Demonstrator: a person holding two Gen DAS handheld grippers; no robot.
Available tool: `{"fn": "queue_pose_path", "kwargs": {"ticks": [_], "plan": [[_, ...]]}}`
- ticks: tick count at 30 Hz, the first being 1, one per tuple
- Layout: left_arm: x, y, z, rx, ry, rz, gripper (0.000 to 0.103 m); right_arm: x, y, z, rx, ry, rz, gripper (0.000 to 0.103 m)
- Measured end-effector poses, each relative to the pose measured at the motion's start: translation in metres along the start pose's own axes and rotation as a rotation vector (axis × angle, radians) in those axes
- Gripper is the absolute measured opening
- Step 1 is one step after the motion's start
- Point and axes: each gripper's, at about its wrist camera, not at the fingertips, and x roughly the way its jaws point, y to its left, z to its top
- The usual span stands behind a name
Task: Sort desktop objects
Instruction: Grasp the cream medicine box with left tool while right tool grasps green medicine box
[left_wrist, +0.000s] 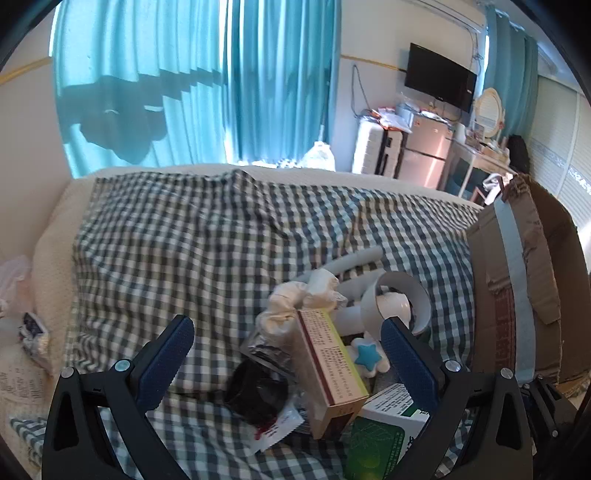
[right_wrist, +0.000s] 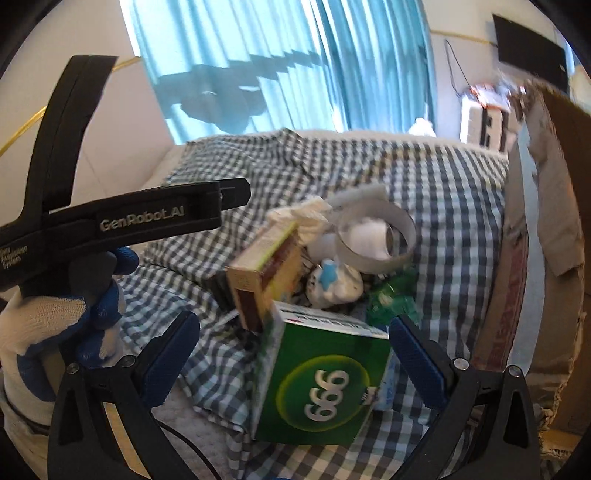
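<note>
Item: green box (right_wrist: 317, 384), front of clutter pile on checked bedsheet (left_wrist: 184, 240); cardboard carton (right_wrist: 546, 229) right of green box.
Right hand-held gripper (right_wrist: 295, 365): jaws wide, straddling green box, pads clear.
Left hand-held gripper (left_wrist: 288, 362): jaws wide, empty, over tan box (left_wrist: 328, 369).
Step, judged: centre pads on box flanks, close squarely, lift clear of the leaning tan box.
Right view only: gloved hand (right_wrist: 74, 317), green bottle (right_wrist: 393, 295).
Left view only: black pouch (left_wrist: 258, 391).

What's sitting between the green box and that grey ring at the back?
A white toy with a blue star lies between the green box and the grey ring, seen from the right wrist.
</note>
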Motion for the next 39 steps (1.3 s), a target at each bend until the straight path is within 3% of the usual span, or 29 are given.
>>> {"fn": "queue_pose_path", "kwargs": {"ticks": [9,13,19,26,33,34,36,37,39], "plan": [[0.037,-0.013,-0.011,0.013,0.101,-0.022,0.103,0.023,-0.031,-0.006,0.142,0.114,0.042,0.103],[0.055,-0.02,-0.019,0.038,0.145,0.001,0.103,0.04,-0.038,-0.013,0.168,0.163,0.067,0.103],[0.099,-0.007,-0.037,-0.016,0.299,0.044,0.103,0.06,-0.04,-0.019,0.168,0.217,0.08,0.103],[0.109,-0.004,-0.043,-0.013,0.3,0.061,0.101,0.066,-0.04,-0.023,0.151,0.227,0.07,0.103],[0.102,-0.011,-0.046,0.036,0.269,0.103,0.068,0.068,-0.035,-0.024,0.122,0.236,0.074,0.098],[0.099,-0.011,-0.044,0.037,0.267,0.097,0.052,0.07,-0.035,-0.024,0.121,0.239,0.074,0.098],[0.092,-0.009,-0.045,0.019,0.258,0.077,0.036,0.069,-0.032,-0.024,0.111,0.235,0.083,0.085],[0.09,-0.007,-0.045,0.01,0.256,0.06,0.035,0.068,-0.029,-0.024,0.108,0.239,0.114,0.076],[0.082,-0.004,-0.046,0.002,0.244,0.051,0.034,0.066,-0.023,-0.024,0.076,0.227,0.101,0.075]]}}
